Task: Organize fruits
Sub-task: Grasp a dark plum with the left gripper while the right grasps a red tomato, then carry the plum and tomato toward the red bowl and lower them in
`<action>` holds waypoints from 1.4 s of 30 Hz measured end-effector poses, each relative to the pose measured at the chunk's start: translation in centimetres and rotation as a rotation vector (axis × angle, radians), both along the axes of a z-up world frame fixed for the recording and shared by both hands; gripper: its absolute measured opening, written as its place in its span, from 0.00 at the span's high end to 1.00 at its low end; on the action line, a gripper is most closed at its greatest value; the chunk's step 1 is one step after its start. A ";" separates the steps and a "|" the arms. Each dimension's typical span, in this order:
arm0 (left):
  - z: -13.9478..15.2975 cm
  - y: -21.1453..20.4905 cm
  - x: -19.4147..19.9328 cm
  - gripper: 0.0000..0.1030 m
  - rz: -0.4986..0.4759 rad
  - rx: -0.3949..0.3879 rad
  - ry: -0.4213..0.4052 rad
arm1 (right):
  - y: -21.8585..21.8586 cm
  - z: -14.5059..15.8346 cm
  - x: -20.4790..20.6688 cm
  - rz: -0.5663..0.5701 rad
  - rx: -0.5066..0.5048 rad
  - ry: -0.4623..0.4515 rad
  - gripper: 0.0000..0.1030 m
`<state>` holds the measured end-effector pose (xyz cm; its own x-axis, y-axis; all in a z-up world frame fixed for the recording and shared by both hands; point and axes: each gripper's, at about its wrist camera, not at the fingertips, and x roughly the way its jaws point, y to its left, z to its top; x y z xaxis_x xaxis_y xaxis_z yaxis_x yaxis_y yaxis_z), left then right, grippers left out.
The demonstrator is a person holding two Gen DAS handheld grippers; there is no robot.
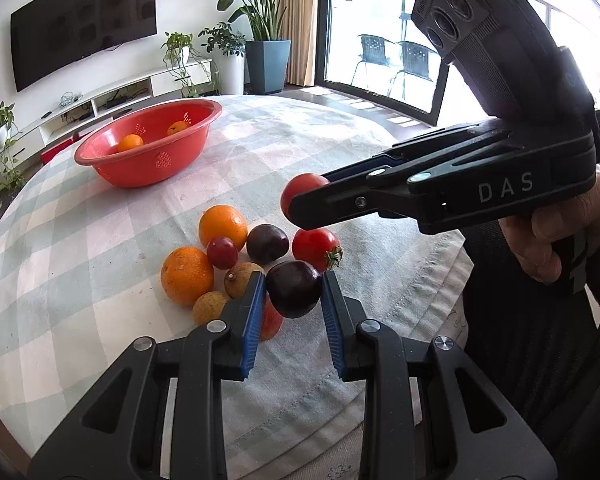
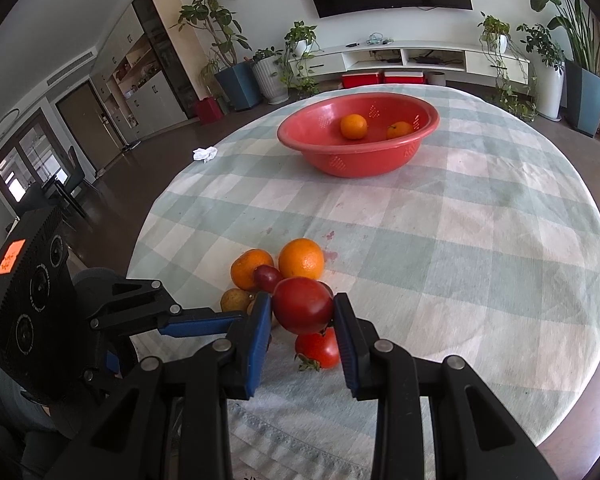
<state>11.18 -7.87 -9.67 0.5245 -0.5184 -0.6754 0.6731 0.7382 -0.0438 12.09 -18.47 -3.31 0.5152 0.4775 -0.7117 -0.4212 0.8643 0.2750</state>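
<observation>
Both grippers, L (image 1: 294, 292) & R (image 2: 302, 312), jaws clamped, angled down.

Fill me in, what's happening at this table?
A person is sorting fruit with two handheld grippers. The left gripper is shut on a dark purple fruit; the right gripper is shut on a red tomato. Both hover over the loose fruit pile. The red basin holds two oranges.
</observation>
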 end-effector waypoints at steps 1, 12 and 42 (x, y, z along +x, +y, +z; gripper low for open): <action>0.1 0.3 0.1 0.75 0.007 -0.008 0.004 | 0.0 0.0 -0.1 -0.002 0.001 0.000 0.67; 1.6 4.0 1.4 0.75 0.103 -0.081 0.016 | -0.3 0.1 -0.5 -0.025 0.004 -0.003 0.67; 9.8 11.1 11.9 0.75 0.264 -0.145 -0.065 | -5.1 5.2 4.2 -0.188 -0.034 -0.105 0.67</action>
